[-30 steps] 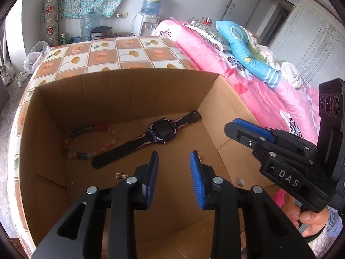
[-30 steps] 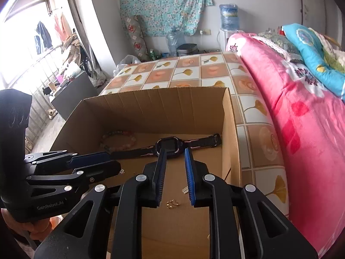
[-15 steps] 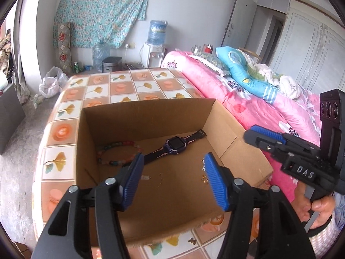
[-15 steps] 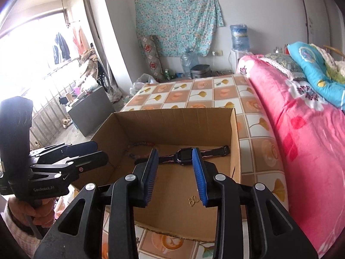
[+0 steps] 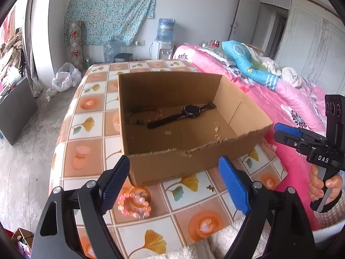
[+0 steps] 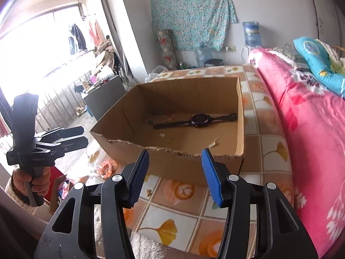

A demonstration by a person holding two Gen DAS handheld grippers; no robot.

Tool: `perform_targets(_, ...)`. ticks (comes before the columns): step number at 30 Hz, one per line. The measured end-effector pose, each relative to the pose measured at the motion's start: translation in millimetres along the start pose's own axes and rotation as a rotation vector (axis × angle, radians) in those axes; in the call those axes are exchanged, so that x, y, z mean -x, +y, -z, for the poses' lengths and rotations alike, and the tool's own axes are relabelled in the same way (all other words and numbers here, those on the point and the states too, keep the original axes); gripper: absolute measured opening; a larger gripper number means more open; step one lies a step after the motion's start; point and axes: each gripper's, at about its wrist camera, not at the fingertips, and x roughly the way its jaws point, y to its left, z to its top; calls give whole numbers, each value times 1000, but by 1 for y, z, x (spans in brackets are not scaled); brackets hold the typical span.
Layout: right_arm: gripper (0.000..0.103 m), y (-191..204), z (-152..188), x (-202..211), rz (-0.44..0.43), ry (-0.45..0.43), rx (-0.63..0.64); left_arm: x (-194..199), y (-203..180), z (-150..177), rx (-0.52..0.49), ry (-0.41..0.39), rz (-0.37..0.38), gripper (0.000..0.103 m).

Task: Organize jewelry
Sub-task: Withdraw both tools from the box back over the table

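An open cardboard box (image 5: 189, 164) (image 6: 172, 166) stands on the tiled table. Inside lie a black watch (image 5: 183, 115) (image 6: 197, 119), a dark bead bracelet (image 5: 140, 113) and small gold earrings (image 5: 216, 129) (image 6: 213, 143). A pink bead bracelet (image 5: 133, 200) (image 6: 106, 169) lies on the table in front of the box, beside my left gripper (image 5: 176, 185), which is open and empty. A small gold piece (image 5: 209, 187) (image 6: 148, 192) lies on the table too. My right gripper (image 6: 174, 177) is open and empty, in front of the box's near wall.
The patterned tablecloth (image 5: 90, 120) covers the table. A pink bed (image 6: 312, 129) runs along the right side. A dark cabinet (image 5: 15, 112) stands on the floor at the left. A water dispenser (image 5: 163, 43) is at the back wall.
Both grippers have pulled back out of the box toward me and opened wider. The pink bracelet and small gold piece on the table have come into view.
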Motion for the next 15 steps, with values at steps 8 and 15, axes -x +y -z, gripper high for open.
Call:
perform_targets(8, 63, 16, 33, -33, 102, 135, 1, -25, -18, 39, 4, 122, -11, 86)
perform_targets(15, 71, 4, 44, -56, 186, 237, -60, -58, -36, 60, -7, 249, -106, 86)
